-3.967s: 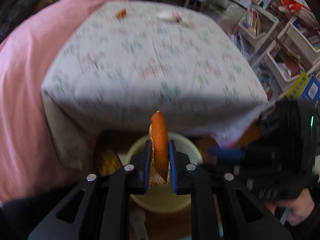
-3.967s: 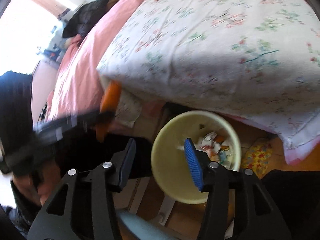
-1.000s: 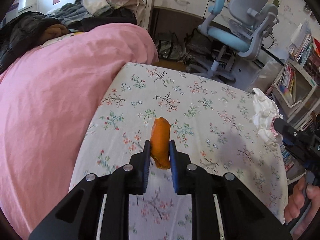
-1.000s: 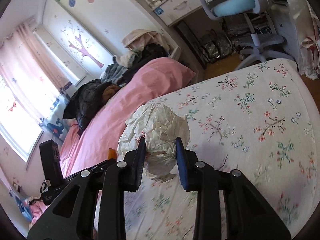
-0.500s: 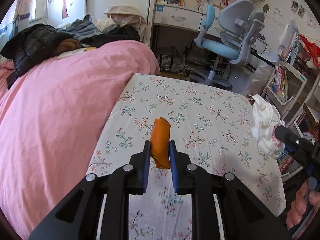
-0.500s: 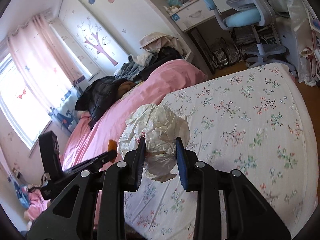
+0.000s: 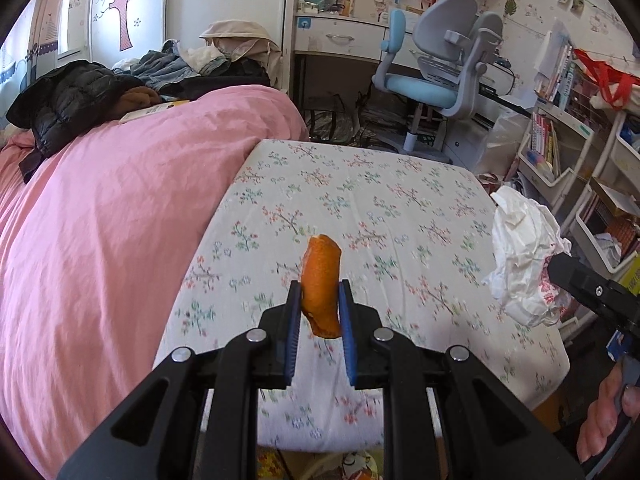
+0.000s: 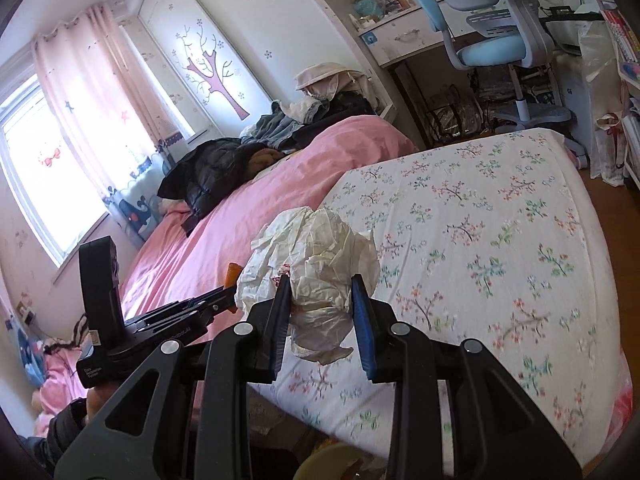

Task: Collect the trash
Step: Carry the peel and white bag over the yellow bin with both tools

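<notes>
My left gripper [image 7: 319,296] is shut on an orange peel [image 7: 321,282] and holds it in the air above the near end of the floral bedsheet [image 7: 360,216]. My right gripper [image 8: 320,292] is shut on a crumpled white paper wad [image 8: 316,264], also held above the sheet; the wad also shows in the left wrist view [image 7: 524,264]. The rim of the yellow trash bin [image 8: 332,462] peeks out below the bed's near edge. The tip of the orange peel [image 8: 232,272] shows beyond the left gripper in the right wrist view.
A pink duvet [image 7: 112,216] covers the bed's left side, with dark clothes [image 7: 68,100] piled on it. A blue-grey desk chair [image 7: 436,84] and a desk stand beyond the bed. Shelves with books [image 7: 568,152] line the right.
Both grippers have pulled back and risen from the bed with their trash held fast. More of the room and the bed's near edge show now.
</notes>
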`<state>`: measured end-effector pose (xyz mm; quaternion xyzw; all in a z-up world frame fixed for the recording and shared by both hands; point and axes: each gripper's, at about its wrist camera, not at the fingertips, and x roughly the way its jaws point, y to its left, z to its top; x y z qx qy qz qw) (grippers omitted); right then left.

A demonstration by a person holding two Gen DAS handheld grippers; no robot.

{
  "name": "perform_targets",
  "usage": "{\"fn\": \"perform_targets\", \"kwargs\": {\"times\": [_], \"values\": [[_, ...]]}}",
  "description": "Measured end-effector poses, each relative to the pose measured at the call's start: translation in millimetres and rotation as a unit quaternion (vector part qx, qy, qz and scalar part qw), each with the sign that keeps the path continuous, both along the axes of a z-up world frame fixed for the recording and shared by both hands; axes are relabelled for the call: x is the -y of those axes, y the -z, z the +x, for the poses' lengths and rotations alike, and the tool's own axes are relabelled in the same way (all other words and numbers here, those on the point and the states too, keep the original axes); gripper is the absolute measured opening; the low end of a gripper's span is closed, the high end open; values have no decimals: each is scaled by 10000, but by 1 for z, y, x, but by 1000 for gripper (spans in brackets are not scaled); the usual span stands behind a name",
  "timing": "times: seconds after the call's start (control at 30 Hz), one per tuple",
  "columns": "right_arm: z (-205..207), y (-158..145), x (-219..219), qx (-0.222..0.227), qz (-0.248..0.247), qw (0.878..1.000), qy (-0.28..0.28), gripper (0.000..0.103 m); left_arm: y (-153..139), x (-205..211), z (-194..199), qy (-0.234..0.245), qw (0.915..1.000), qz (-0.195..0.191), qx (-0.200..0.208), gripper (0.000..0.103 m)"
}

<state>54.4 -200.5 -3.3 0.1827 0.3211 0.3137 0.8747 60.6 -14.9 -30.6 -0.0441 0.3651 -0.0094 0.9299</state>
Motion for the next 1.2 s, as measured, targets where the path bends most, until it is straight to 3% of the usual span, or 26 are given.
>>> {"fn": "perform_targets", "kwargs": {"times": [0.2,0.7,1.2], "values": [[-23,9,8,-109,-3,9999,69,28,9,5,-23,42,9999,-94,-78,19],[-58,10,2,169,-239,9995,-76,28,20,7,-50,55,9997,-190,-145,19],[-109,40,0,-226,-489,9980,-329,28,32,12,-77,114,9994,-154,-296,19]]}}
